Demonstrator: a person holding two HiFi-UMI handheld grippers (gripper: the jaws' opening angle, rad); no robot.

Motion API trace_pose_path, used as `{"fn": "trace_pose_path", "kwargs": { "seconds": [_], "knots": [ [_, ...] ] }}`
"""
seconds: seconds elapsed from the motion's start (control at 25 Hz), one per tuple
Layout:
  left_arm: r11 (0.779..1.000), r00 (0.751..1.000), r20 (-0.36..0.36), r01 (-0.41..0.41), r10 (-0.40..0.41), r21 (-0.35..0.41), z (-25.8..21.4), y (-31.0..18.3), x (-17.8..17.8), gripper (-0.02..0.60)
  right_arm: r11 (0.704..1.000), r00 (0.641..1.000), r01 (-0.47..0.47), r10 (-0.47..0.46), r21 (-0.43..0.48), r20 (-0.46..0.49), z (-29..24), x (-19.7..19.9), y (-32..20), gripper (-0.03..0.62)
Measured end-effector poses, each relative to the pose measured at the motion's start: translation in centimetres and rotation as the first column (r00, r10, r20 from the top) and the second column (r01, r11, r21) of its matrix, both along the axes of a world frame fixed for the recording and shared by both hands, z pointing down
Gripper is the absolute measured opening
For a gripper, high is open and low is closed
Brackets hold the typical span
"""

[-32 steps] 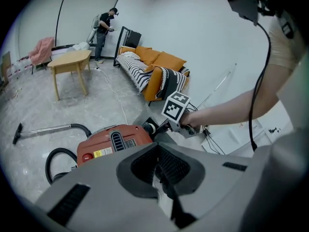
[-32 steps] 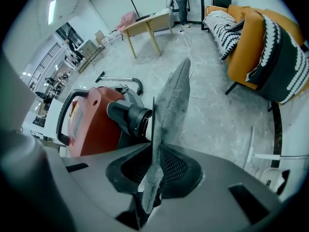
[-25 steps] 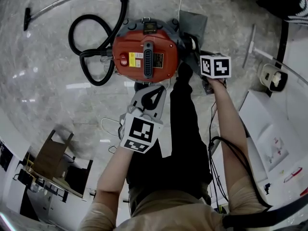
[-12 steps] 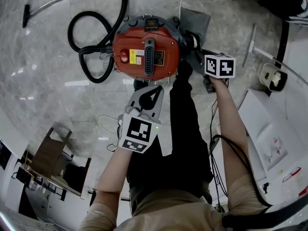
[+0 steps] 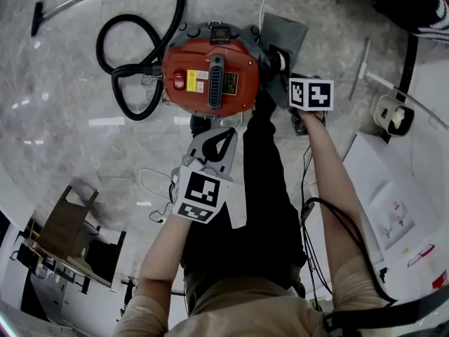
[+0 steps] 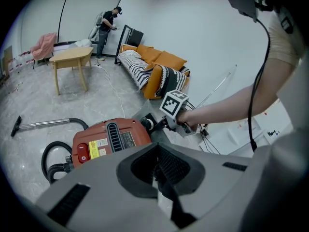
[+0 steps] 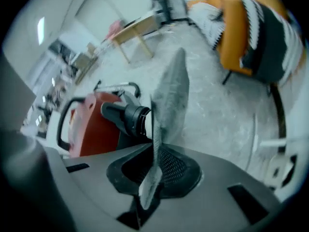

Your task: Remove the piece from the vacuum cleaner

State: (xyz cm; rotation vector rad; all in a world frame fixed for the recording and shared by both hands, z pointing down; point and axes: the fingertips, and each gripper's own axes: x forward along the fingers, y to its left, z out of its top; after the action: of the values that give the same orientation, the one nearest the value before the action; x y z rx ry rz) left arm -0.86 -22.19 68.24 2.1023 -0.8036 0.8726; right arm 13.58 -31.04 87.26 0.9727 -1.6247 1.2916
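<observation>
A red vacuum cleaner [image 5: 210, 76] sits on the marble floor, its black hose [image 5: 133, 48] looped at its left. My right gripper [image 5: 284, 65] is at the vacuum's right side, by the black outlet port [image 7: 128, 117]. Its jaws are closing, and a flat grey piece [image 7: 171, 100] is pinched between the pads and sticks up and forward. In the head view the grey piece [image 5: 284, 30] lies beyond the gripper. My left gripper [image 5: 224, 132] hovers just in front of the vacuum, shut, with nothing in it.
The vacuum's wand [image 5: 77, 4] lies on the floor at the far left. Cables [image 5: 309, 209] and a white board [image 5: 393, 188] are at the right. An orange sofa [image 6: 154, 64], a wooden table [image 6: 72, 59] and a person [image 6: 106, 25] stand further back.
My right gripper drifted slightly right, then back left beside the vacuum, keeping the grey piece. The left gripper has barely moved.
</observation>
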Motion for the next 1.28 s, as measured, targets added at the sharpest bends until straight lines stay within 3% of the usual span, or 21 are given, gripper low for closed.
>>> {"fn": "trace_pose_path", "kwargs": {
  "seconds": [0.08, 0.2, 0.32, 0.48, 0.64, 0.68, 0.76, 0.84, 0.88, 1.0, 1.16, 1.28],
  "knots": [
    [1.000, 1.000, -0.001, -0.005, 0.005, -0.008, 0.2, 0.4, 0.4, 0.004, 0.992, 0.988, 0.123, -0.120, 0.023, -0.099, 0.3, -0.2, -0.1, 0.041],
    [1.000, 1.000, -0.005, -0.009, 0.009, -0.014, 0.2, 0.7, 1.0, 0.003, 0.998, 0.997, 0.063, -0.063, 0.014, -0.041, 0.9, -0.4, -0.4, 0.041],
    [1.000, 1.000, -0.005, -0.012, 0.012, -0.011, -0.1, 0.6, 1.3, 0.005, 0.994, 0.996, 0.089, -0.087, 0.058, -0.036, 0.9, -0.1, -0.3, 0.041],
    [1.000, 1.000, 0.012, -0.006, 0.006, -0.002, -0.2, 0.1, 0.8, 0.004, 0.997, 0.997, -0.063, 0.062, 0.032, 0.035, 0.9, 0.1, -0.3, 0.041],
    [1.000, 1.000, 0.017, -0.002, 0.002, -0.002, 0.0, -0.2, 0.5, 0.005, 0.981, 0.977, -0.192, 0.191, 0.001, 0.098, 1.1, 0.7, 0.1, 0.044],
    [1.000, 1.000, 0.016, -0.002, 0.002, -0.002, 0.0, -0.3, 0.4, 0.004, 0.985, 0.981, -0.170, 0.168, 0.010, 0.091, 1.2, 0.7, 0.2, 0.044],
    [1.000, 1.000, 0.015, -0.002, 0.002, -0.004, 0.0, -0.3, 0.3, 0.003, 0.998, 1.000, -0.023, 0.022, 0.066, 0.017, 1.2, 0.7, 0.3, 0.043],
    [1.000, 1.000, 0.017, -0.006, 0.006, -0.008, 0.1, 0.0, 0.2, 0.005, 0.982, 0.987, 0.147, -0.138, 0.117, -0.077, 1.2, 0.8, 0.4, 0.041],
    [1.000, 1.000, 0.018, -0.008, 0.009, -0.010, 0.2, 0.1, 0.2, 0.005, 0.974, 0.980, 0.186, -0.175, 0.128, -0.096, 1.2, 0.9, 0.4, 0.041],
    [1.000, 1.000, 0.023, -0.008, 0.009, -0.013, 0.4, 0.2, -0.1, 0.004, 0.967, 0.975, 0.210, -0.196, 0.142, -0.107, 1.3, 1.0, 0.4, 0.041],
    [1.000, 1.000, 0.028, -0.010, 0.010, -0.014, 0.4, 0.2, -0.4, 0.005, 0.922, 0.925, 0.358, -0.329, 0.146, -0.191, 1.8, 1.2, 0.9, 0.040],
    [1.000, 0.999, 0.031, -0.012, 0.012, -0.020, 0.5, 0.2, -0.5, 0.003, 0.914, 0.917, 0.378, -0.347, 0.149, -0.199, 2.0, 1.3, 0.9, 0.040]
  ]
}}
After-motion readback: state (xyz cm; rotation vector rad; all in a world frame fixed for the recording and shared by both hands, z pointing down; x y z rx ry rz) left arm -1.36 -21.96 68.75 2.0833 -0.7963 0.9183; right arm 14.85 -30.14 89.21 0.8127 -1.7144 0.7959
